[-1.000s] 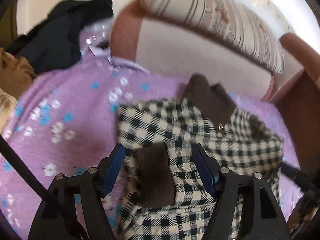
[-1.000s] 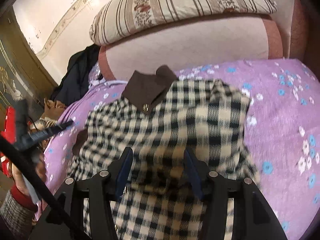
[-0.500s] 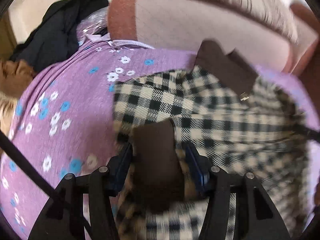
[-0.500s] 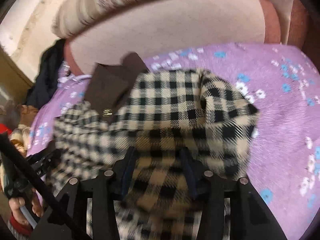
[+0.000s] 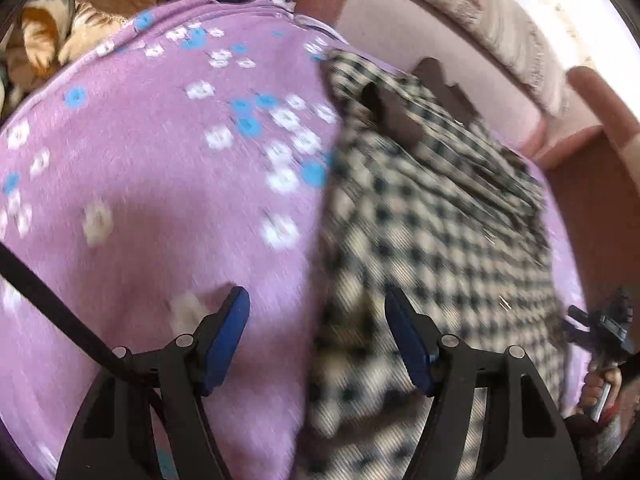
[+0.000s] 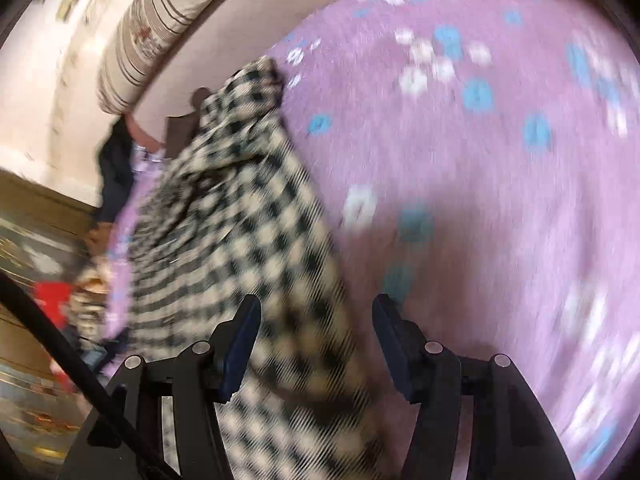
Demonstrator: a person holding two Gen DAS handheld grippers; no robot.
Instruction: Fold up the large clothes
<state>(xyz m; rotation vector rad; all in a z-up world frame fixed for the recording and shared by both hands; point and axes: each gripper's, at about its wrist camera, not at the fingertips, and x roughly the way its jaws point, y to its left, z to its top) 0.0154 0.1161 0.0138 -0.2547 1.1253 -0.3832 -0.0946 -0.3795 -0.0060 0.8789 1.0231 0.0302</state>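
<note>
Left wrist view: the checked garment (image 5: 432, 240) is spread on the purple flowered bed (image 5: 160, 200) — its edge lies between the parted, just-opening jaws of the left hand-held gripper (image 5: 316, 336). The right hand-held gripper (image 6: 316, 340) — jaws likewise just opening — is seen wide over the garment's right edge, nothing clamped.

Left gripper (image 5: 316, 340) angled steeply downward, jaws just opened wider and standing apart; the checked cloth edge lies under the gap, pads not pressing it. Right gripper (image 6: 316, 340) likewise tilted down, jaws just opened, apart, nothing pinched. In the left wrist view, the person's right hand (image 5: 600, 388) shows at the far edge, wrapped around its handle.
</note>
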